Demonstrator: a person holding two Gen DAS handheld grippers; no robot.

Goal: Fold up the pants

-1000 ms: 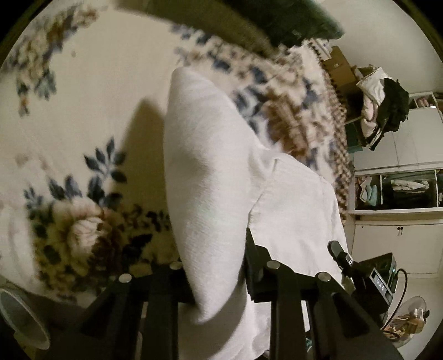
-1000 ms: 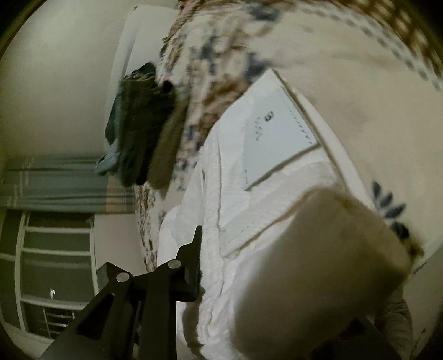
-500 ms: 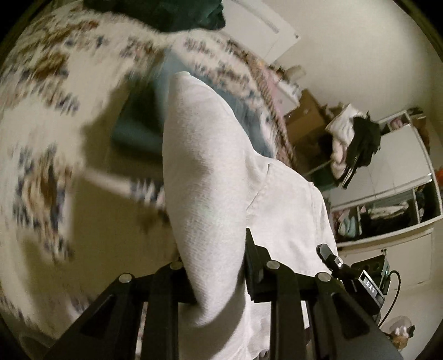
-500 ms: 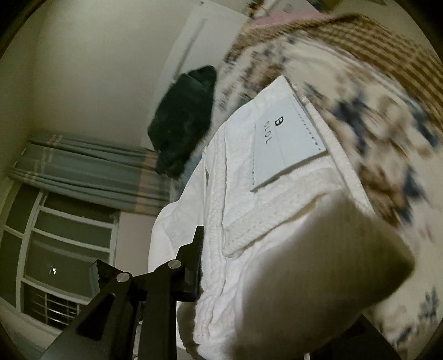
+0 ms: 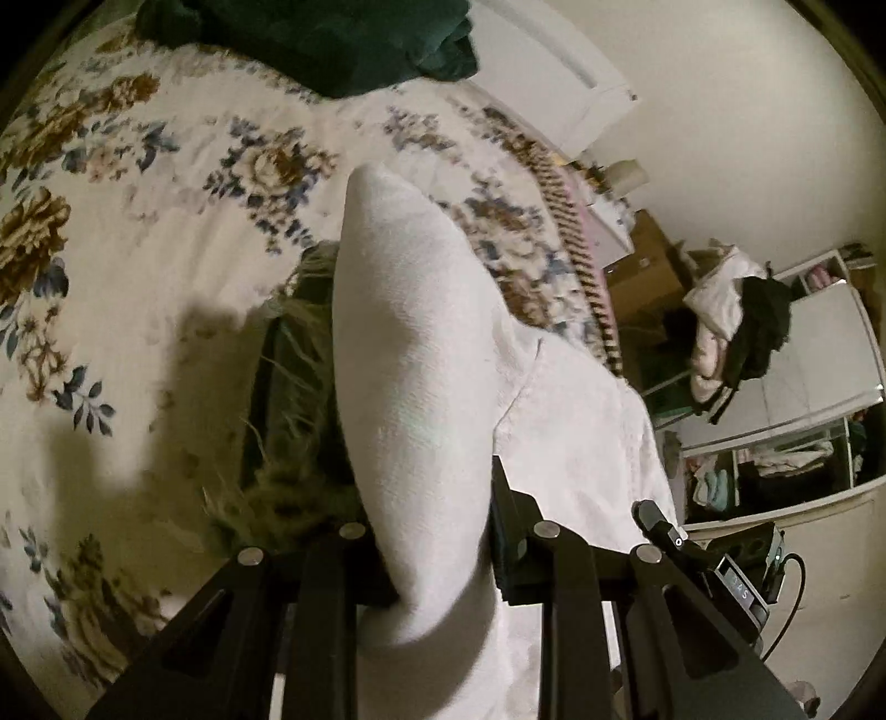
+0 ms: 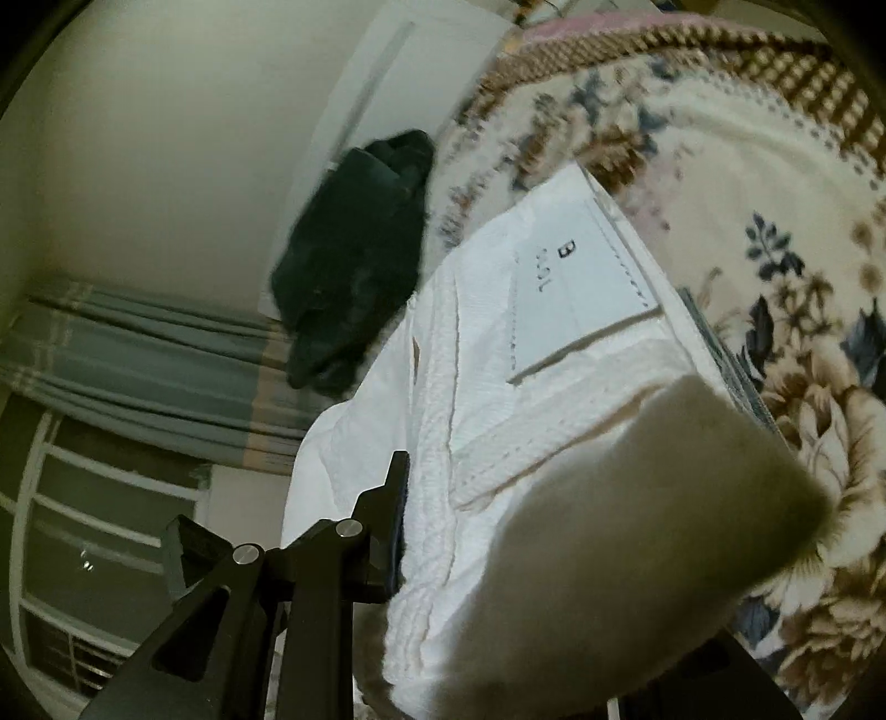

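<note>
The white pants (image 5: 421,354) hang in the air above a floral bedspread (image 5: 138,221). My left gripper (image 5: 437,531) is shut on a bunched fold of the white cloth, which rises between the two black fingers. My right gripper (image 6: 498,554) is shut on the waistband end of the pants (image 6: 498,387), where a white label patch (image 6: 576,288) shows. Only its left finger (image 6: 387,531) shows; folded cloth hides the right one.
A dark green garment (image 5: 343,39) lies at the far end of the bed, also in the right wrist view (image 6: 354,260). A furry olive item (image 5: 288,387) lies under the pants. Shelves and a clothes pile (image 5: 736,315) stand right; curtains and a window (image 6: 111,387) left.
Both grippers have lifted and swung with the pants still held; the views now look along the bed toward the wall. The furry olive item has come into view beneath the cloth.
</note>
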